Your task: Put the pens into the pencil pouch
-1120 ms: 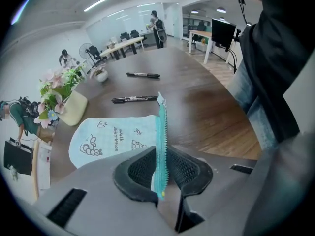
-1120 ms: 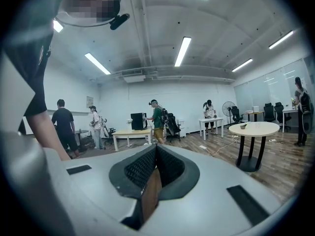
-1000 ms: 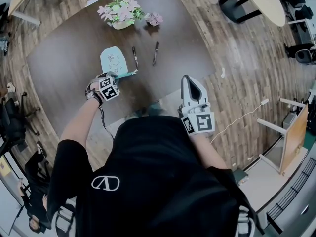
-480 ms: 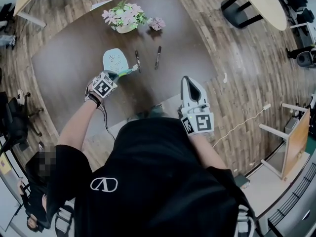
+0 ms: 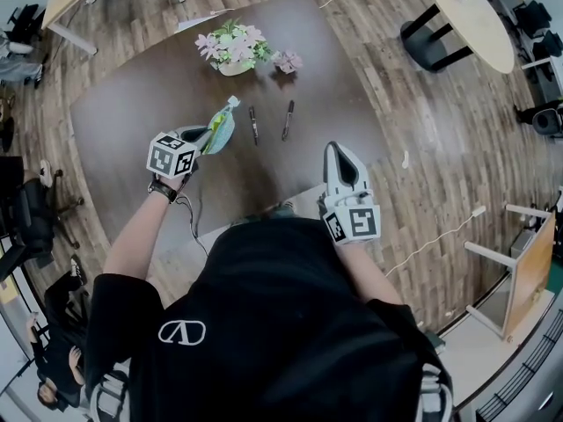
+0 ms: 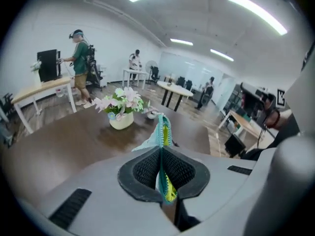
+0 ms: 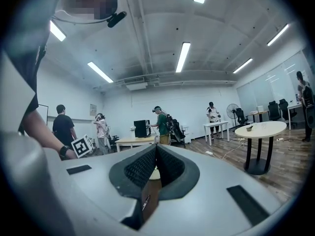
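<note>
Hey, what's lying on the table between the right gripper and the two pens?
Nothing. In the head view, only bare dark table separates the right gripper from the nearer pen and the farther pen.

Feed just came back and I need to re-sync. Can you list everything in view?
pencil pouch: one, light teal, lifted above the table in the left gripper
pens: two, dark, lying side by side on the table past the pouch
flower pot: one, pink blooms, far table edge
small pink flower: one, right of the pot
table: one, dark brown
round table: one, beige, upper right
left gripper: grey, fingers shut on the pouch
right gripper: grey, fingers shut, empty
</note>
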A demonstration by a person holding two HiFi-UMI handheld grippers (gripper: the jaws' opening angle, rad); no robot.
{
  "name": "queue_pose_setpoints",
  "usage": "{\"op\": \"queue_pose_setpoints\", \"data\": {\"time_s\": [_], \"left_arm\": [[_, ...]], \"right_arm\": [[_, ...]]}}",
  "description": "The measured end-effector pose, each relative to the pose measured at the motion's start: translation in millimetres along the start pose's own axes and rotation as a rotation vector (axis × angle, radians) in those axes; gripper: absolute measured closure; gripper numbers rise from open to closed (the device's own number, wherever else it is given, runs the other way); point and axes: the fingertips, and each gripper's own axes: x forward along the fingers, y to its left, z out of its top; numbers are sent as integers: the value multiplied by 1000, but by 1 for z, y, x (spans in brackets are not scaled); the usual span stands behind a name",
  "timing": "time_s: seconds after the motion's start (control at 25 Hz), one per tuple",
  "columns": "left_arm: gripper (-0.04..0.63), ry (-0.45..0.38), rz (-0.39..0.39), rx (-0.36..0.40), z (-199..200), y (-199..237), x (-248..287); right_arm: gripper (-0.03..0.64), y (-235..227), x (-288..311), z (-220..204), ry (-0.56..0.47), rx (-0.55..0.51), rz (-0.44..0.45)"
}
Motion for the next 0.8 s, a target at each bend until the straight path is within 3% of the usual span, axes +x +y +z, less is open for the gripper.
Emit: {"op": "queue_pose_setpoints", "data": {"time_s": [0.16,0.32,0.56,0.8], "left_arm": [[583,-200,-37,-187,34,-18,-29],[583,-387,-44,-298,64,-39,-58],[583,-563,21,-324,85,-63,-88],[583,-602,25,-318,94,-81,-92]], "right_arm": [[618,-2,3,2,-7,5,6],[618,-4,9,3,-14,7,13],[618,-4,13,7,-24,2,22],[618,-2,17,9,-27,-1,39]]}}
